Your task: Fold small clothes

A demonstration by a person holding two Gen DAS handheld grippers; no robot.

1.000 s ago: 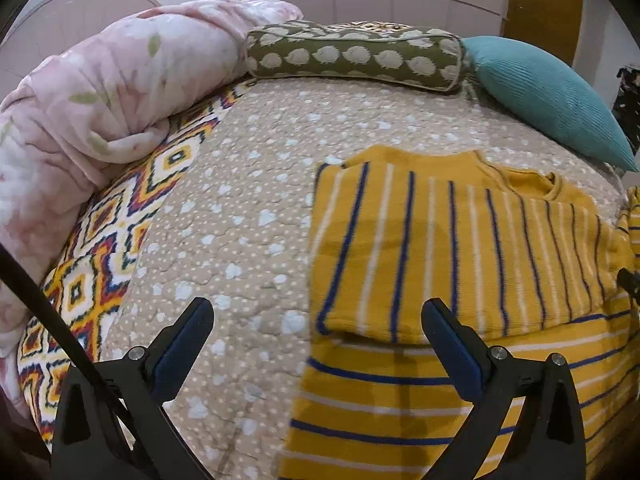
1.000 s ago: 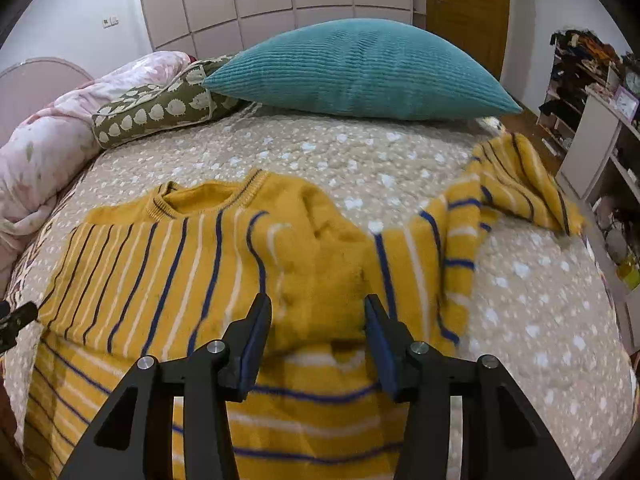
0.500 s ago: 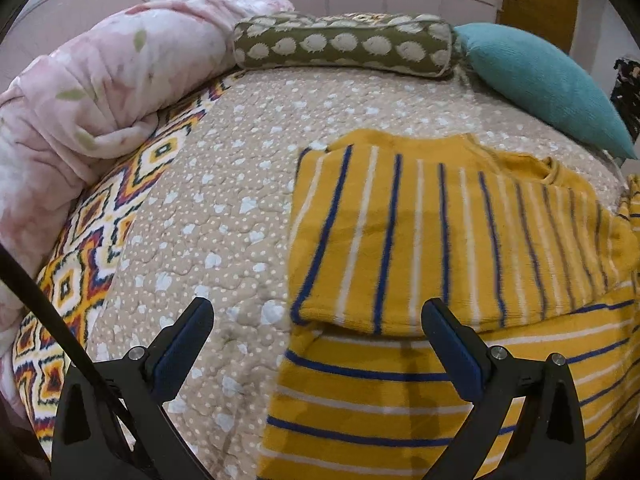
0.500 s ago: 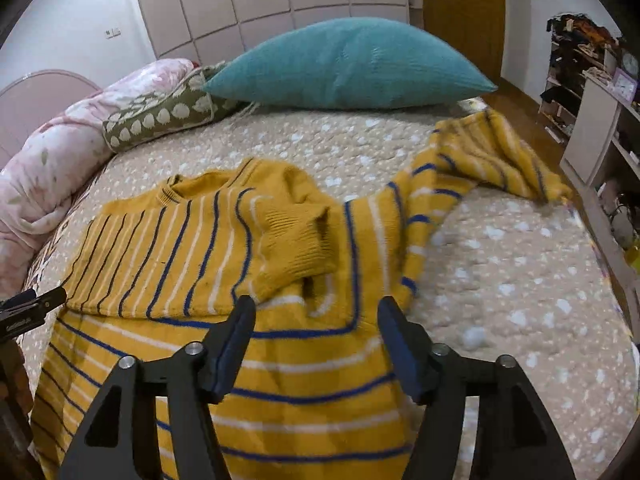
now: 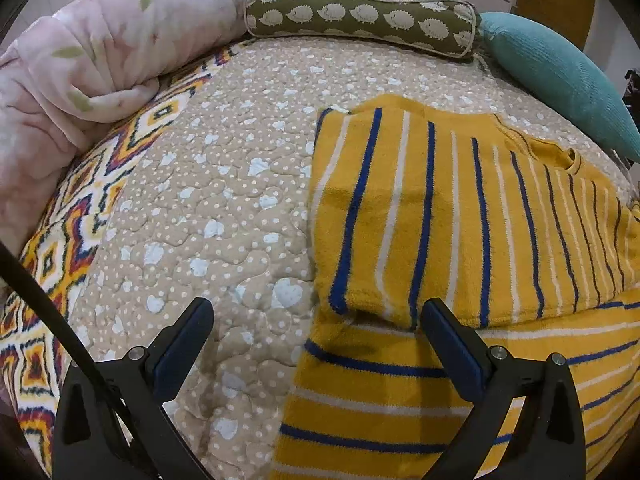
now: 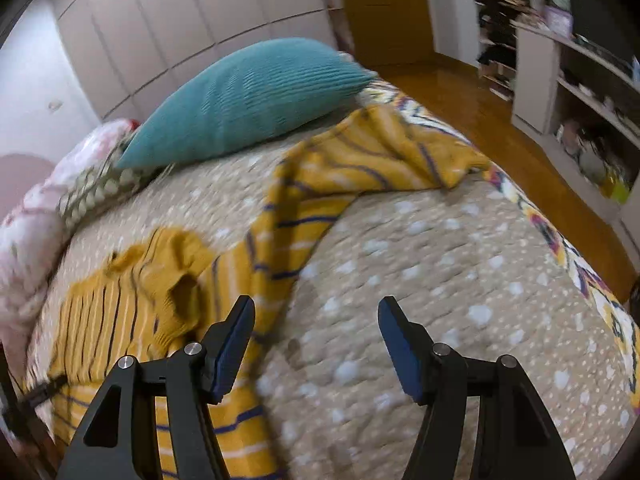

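A yellow sweater (image 5: 460,216) with blue and white stripes lies flat on the dotted beige bedspread (image 5: 224,208), one sleeve folded across its chest. My left gripper (image 5: 316,312) hovers open over the sweater's left edge, the folded sleeve's cuff end just ahead of its right finger. In the blurred right wrist view the sweater body (image 6: 112,320) is at the lower left and its other sleeve (image 6: 380,156) stretches out toward the bed's far corner. My right gripper (image 6: 316,308) stands open over bare bedspread (image 6: 440,280), beside the sweater's right edge, holding nothing.
A teal pillow (image 6: 248,96), a green hedgehog-print bolster (image 5: 360,16) and a rolled pink quilt (image 5: 92,56) line the head of the bed. A zigzag-patterned blanket (image 5: 60,248) edges the bed. Past the right edge are wooden floor (image 6: 500,128) and shelves (image 6: 576,92).
My right gripper has widened, let go of the bunched sweater fabric and swung right, off the sweater and over the bedspread, tilting as it went. My left gripper has sunk slightly closer to the sweater.
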